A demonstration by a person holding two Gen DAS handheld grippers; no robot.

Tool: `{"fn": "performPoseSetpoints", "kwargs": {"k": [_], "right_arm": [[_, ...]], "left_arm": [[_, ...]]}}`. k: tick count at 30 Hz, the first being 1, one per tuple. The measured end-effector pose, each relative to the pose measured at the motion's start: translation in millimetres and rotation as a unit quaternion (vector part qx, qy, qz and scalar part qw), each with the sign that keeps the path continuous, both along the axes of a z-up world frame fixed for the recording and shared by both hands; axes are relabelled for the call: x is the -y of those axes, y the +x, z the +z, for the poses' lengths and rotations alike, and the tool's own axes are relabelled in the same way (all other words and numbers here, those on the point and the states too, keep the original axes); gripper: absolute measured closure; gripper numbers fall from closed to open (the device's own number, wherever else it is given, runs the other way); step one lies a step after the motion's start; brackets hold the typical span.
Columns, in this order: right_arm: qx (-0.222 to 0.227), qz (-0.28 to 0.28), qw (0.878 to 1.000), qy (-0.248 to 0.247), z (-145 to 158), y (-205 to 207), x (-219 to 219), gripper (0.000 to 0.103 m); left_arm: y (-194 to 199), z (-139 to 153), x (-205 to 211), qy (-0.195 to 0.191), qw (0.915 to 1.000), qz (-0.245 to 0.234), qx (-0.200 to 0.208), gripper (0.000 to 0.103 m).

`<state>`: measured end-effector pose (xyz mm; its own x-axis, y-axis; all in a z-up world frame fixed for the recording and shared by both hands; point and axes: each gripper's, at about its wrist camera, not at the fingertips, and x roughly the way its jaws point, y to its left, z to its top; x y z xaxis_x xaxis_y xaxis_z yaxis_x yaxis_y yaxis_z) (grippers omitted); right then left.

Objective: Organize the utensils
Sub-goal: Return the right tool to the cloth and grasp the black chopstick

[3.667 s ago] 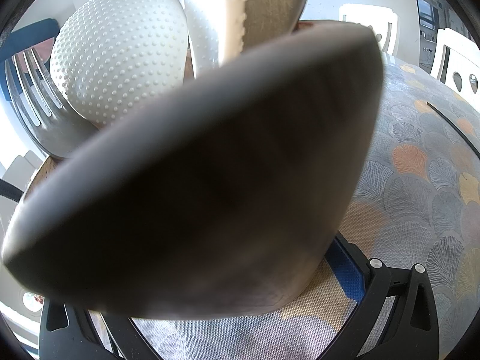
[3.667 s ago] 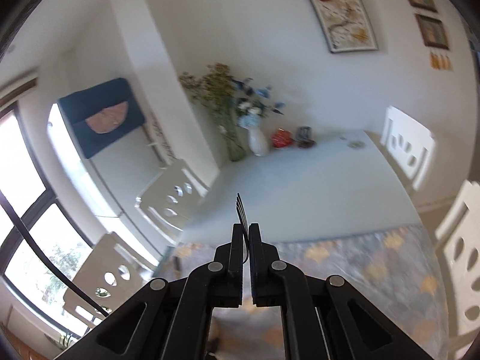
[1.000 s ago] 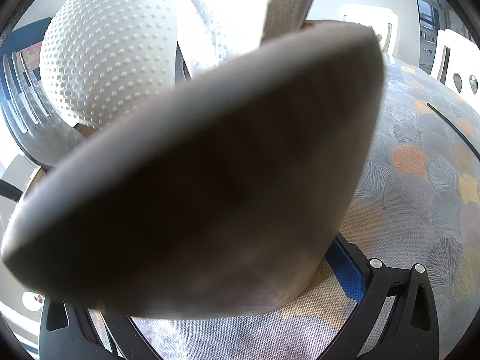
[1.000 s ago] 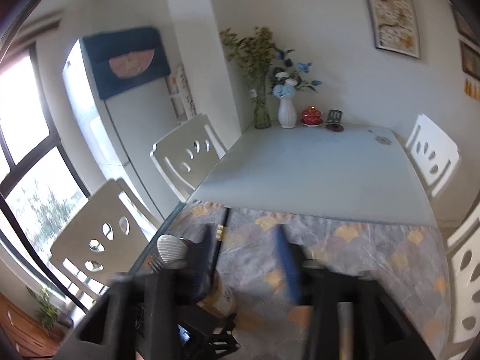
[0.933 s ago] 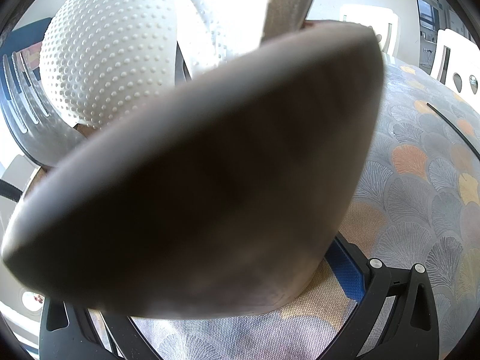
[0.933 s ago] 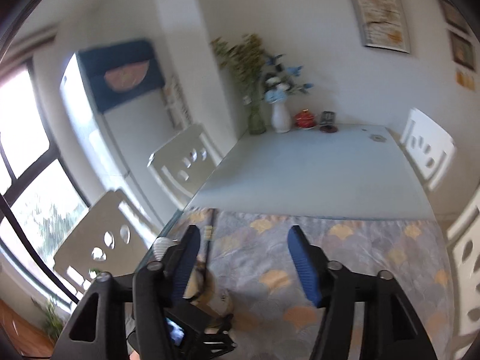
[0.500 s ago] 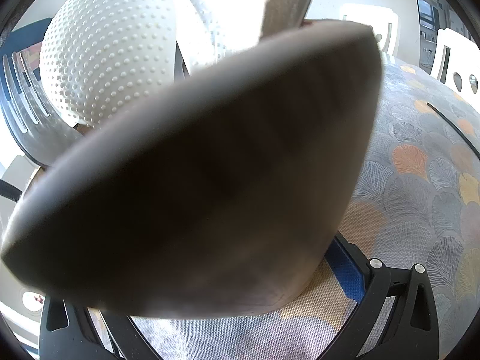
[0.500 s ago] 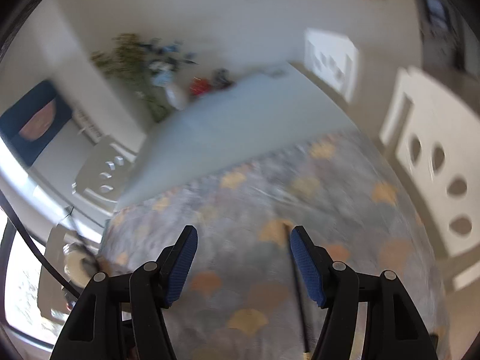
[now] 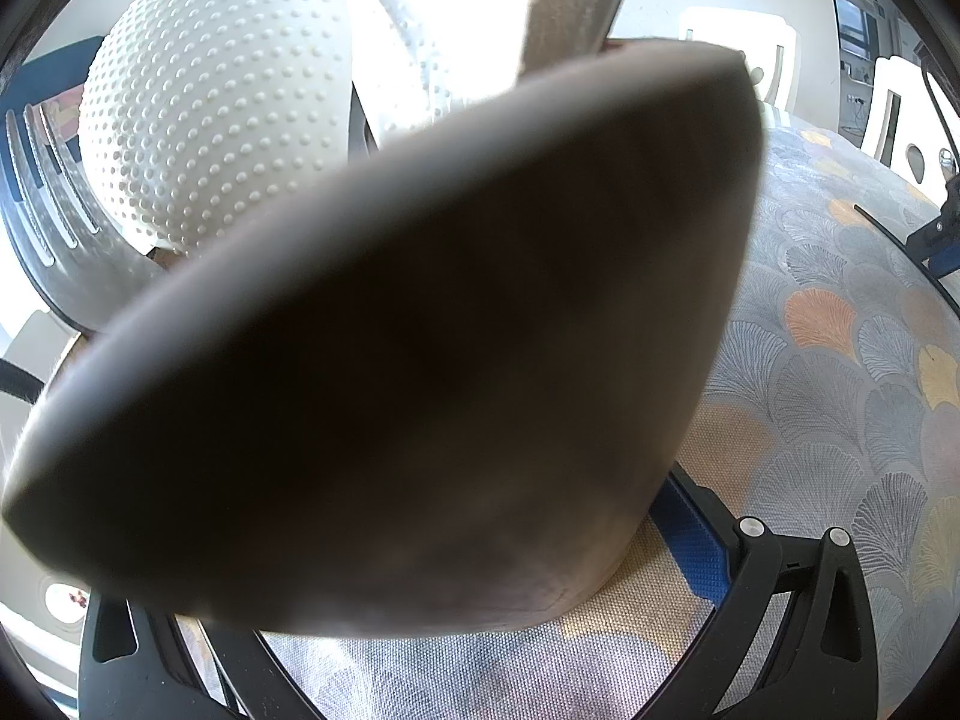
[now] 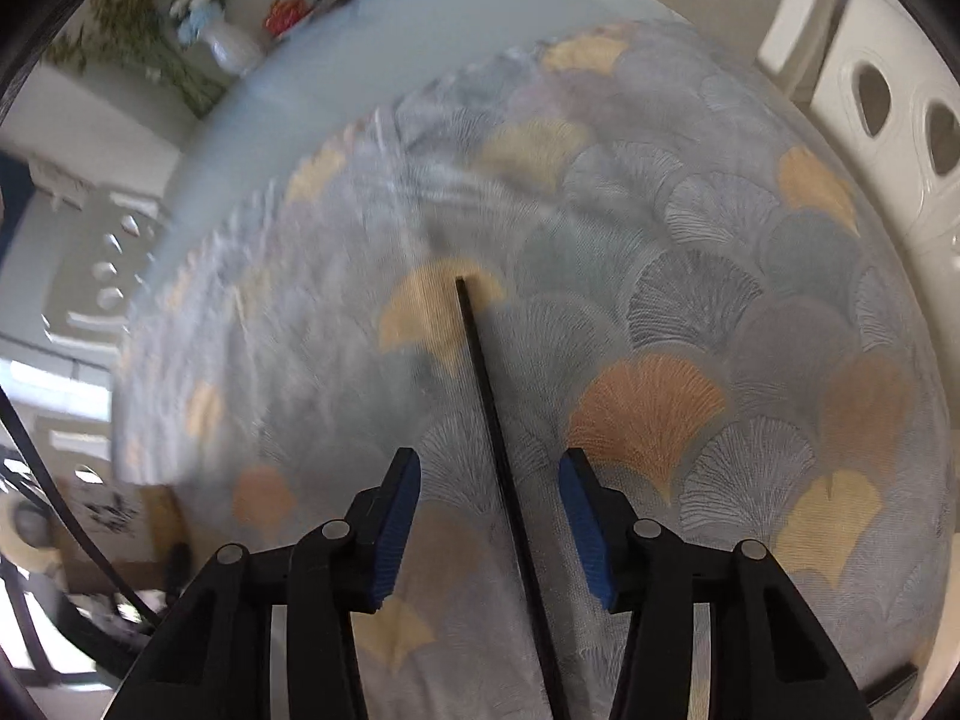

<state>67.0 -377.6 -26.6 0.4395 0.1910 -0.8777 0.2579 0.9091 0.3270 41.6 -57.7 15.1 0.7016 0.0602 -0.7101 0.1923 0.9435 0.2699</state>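
The right gripper (image 10: pixel 489 531), jaws half-wide and just closing, straddled a black chopstick (image 10: pixel 486 408) untouched; left gripper's (image 9: pixel 420 618) jaw state couldn't be told behind a wooden spatula (image 9: pixel 390 360).

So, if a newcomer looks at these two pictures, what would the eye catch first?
In the left wrist view, a large dark wooden spoon bowl fills nearly the whole picture, with a white dotted spoon and a metal fork behind it at upper left. In the right wrist view, a thin black chopstick lies on the fan-patterned tablecloth, between the open blue pads of the right tool, which have just been closing and do not touch it.
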Motion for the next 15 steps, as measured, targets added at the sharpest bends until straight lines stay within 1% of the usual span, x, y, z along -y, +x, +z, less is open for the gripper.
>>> {"fn": "performPoseSetpoints", "kwargs": {"k": [3,5,7,8,10,13,15], "right_arm": [[0.007,0.025,0.997,-0.070,1.3,2.1,-16.5,0.060],[0.012,0.036,0.994,-0.106,-0.6,4.7,-24.1,0.061],[0.017,0.044,0.989,-0.142,-1.2,5.7,-30.3,0.066],[0.020,0.048,0.987,-0.151,-1.5,6.0,-30.9,0.068],[0.029,0.053,0.985,-0.159,-0.8,6.3,-34.9,0.077],[0.038,0.060,0.984,-0.163,-0.4,6.4,-34.9,0.087],[0.044,0.069,0.982,-0.170,-0.1,5.4,-36.6,0.089]], "left_arm": [[0.0,0.0,0.1,0.000,1.0000,0.000,0.000,0.000],[-0.4,-0.1,0.6,0.000,1.0000,0.000,0.000,0.000],[0.0,0.0,0.2,0.000,1.0000,0.000,0.000,0.000],[-0.3,-0.1,0.6,0.000,1.0000,0.000,0.000,0.000],[-0.3,0.0,0.7,0.000,1.0000,0.000,0.000,0.000],[0.0,0.1,0.5,0.000,1.0000,0.000,0.000,0.000],[-0.1,0.0,0.7,0.000,1.0000,0.000,0.000,0.000]]}}
